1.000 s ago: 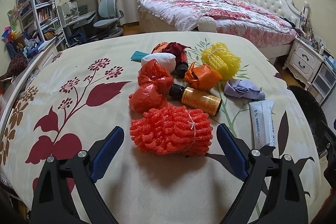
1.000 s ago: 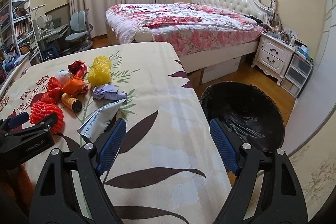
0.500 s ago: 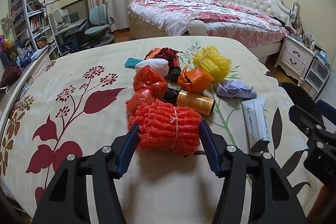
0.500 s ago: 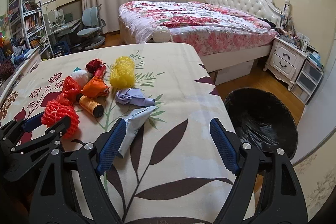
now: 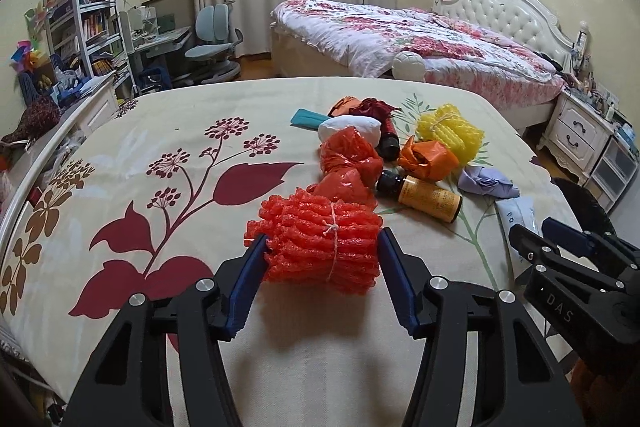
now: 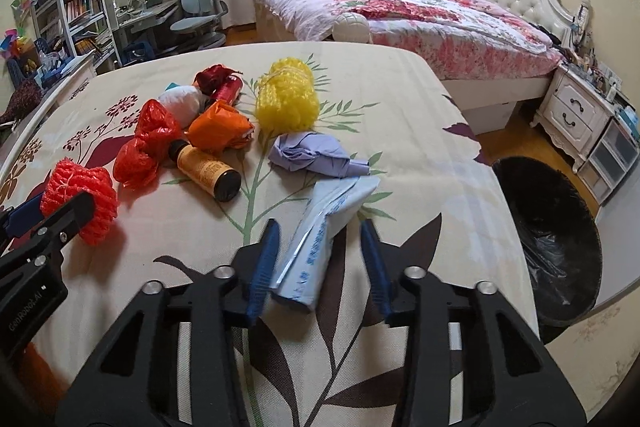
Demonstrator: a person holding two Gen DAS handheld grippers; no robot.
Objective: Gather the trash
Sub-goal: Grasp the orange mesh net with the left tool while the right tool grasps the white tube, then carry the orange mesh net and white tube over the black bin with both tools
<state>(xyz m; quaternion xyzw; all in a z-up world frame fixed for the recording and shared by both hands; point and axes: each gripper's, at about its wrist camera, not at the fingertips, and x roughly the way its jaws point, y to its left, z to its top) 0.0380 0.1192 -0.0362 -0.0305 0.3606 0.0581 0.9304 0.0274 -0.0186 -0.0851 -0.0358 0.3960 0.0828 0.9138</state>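
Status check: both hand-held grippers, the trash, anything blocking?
Left hand-held gripper clamped on red foam net. Right hand-held gripper open, straddling white pouch. Black bin beside bed edge, path looks clear.

The trash lies in a cluster on the patterned bed (image 6: 400,115), toward its right half. Nearest the front edge sits the foam net bundle (image 5: 320,239), between the jaws of the left gripper (image 5: 322,247). Behind it lie two crumpled bags (image 5: 348,163), with a bottle (image 5: 428,197) on its side just to their right. Further back are another net bundle (image 6: 288,99), a wrapped ball (image 5: 350,129) and a second bottle (image 6: 228,89). The flat packet (image 6: 320,239) lies near the right edge, between the jaws of the right gripper (image 6: 320,247), a crumpled wad (image 6: 316,157) just behind it. The bin (image 6: 552,239) stands on the floor beside the right edge.
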